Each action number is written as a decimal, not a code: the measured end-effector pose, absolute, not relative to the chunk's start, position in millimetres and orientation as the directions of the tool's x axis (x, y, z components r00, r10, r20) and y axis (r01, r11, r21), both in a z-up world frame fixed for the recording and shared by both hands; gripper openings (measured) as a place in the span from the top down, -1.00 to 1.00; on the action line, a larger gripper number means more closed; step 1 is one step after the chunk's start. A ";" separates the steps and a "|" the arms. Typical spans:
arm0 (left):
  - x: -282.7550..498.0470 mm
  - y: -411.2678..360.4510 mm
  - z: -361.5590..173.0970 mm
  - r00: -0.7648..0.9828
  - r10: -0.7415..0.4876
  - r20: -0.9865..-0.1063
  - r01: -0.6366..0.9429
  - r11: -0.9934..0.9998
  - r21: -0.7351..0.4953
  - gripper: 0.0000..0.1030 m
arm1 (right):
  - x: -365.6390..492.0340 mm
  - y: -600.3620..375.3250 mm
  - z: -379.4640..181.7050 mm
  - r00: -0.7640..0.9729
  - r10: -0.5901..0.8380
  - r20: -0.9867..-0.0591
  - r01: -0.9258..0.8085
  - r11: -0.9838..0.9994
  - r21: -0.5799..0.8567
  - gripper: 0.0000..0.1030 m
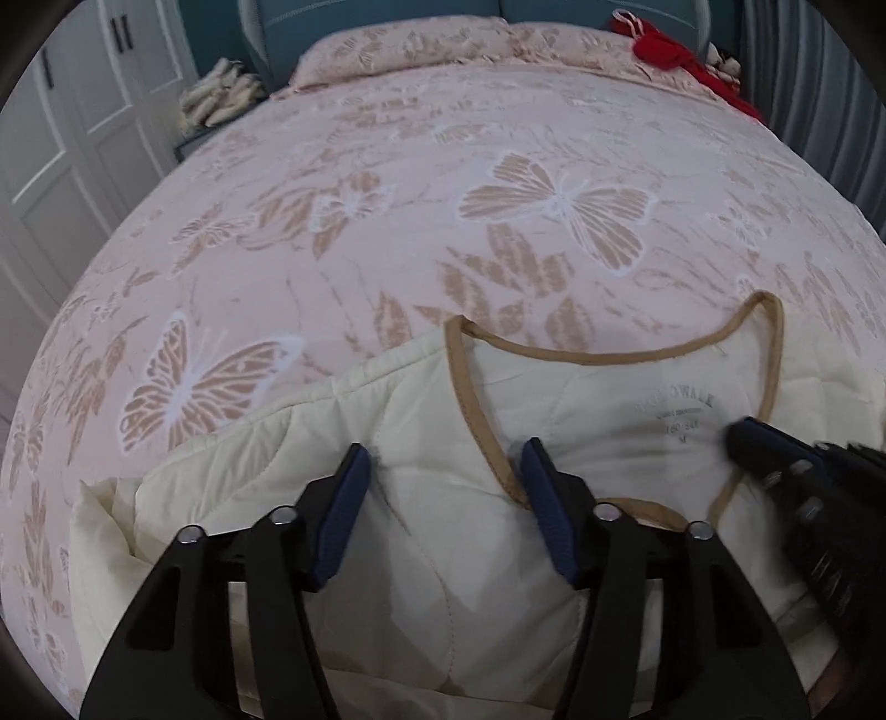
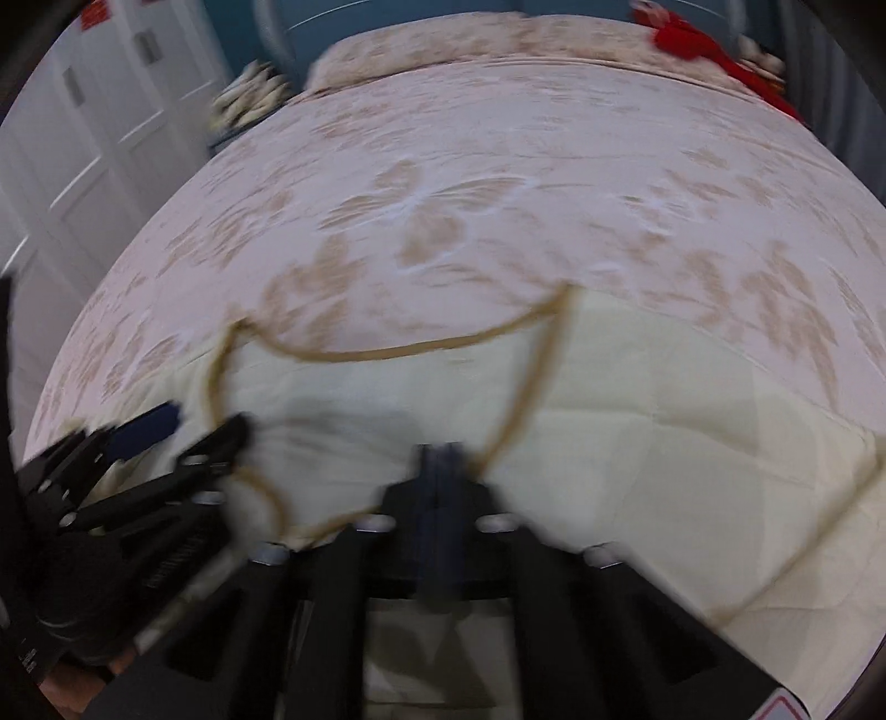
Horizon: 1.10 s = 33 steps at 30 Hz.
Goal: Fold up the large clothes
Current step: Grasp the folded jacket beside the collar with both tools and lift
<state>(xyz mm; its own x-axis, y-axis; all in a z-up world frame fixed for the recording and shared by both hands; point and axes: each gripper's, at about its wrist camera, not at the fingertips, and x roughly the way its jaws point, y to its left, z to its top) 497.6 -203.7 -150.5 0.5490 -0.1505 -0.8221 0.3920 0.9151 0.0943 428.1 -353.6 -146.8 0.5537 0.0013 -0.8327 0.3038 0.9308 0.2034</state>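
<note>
Fingers of the left gripper (image 1: pixel 446 487) stand apart, with nothing pinched between them. They hang over the cream padded vest (image 1: pixel 398 498), and the tan trim (image 1: pixel 487 443) of its neck hole runs just past the right-hand finger. My guess is that they are spread like this to get ready to grab the cloth there.

In its own blurry picture, the right gripper (image 2: pixel 440 459) has its fingers pressed together. They sit right at the tan trim of the neck hole, on its right side. The picture is too smeared to tell if any cloth is caught between them. In the left wrist view, its dark tip pokes in from the right, close to the size label (image 1: pixel 673 418) printed inside the vest.

The vest lies at the near edge of the bed, front side up, with the neck hole pointing away toward the pillows. It looks mostly flat, but the left part is bunched and doubled over. It has probably been spread here because the bed is wide and soft, so a big piece of clothing has room to be folded.

Past the vest stretches the pink bedspread (image 1: pixel 387 166) with butterflies on it. At the far end lie the pillows (image 1: pixel 410 52). Something red (image 1: pixel 673 50) sits in the far right corner. White cupboard doors (image 1: pixel 83 111) stand far off on the left.
</note>
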 end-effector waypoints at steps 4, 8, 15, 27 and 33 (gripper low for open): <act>495.8 -197.3 -151.2 0.577 -0.149 -0.803 0.358 0.930 0.085 0.40 | 423.2 -351.1 -151.4 0.567 -0.017 -0.824 0.299 0.936 0.187 1.00; 494.8 -205.2 -157.0 0.599 -0.127 -0.791 0.364 0.923 0.128 0.45 | 428.8 -341.5 -154.7 0.550 -0.071 -0.832 0.290 0.950 0.111 1.00; 494.1 -213.6 -164.7 0.628 -0.096 -0.772 0.358 0.917 0.177 0.45 | 431.1 -331.3 -158.2 0.551 -0.147 -0.821 0.286 0.958 0.021 1.00; 491.5 -224.5 -166.5 0.657 -0.042 -0.753 0.347 0.904 0.252 0.45 | 434.8 -330.1 -160.9 0.564 -0.166 -0.809 0.290 0.957 0.005 1.00; 459.0 -192.8 -112.4 0.623 -0.153 -0.767 0.366 0.924 0.113 -0.54 | 381.5 -347.7 -109.1 0.613 -0.051 -0.789 0.333 0.922 0.199 0.61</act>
<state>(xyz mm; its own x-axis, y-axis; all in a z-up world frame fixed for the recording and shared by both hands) 459.0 -192.8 -112.4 0.6234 -0.1533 -0.7667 0.3661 0.9237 0.1129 381.5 -347.7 -109.1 0.6126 -0.0508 -0.7888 0.3330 0.9216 0.1993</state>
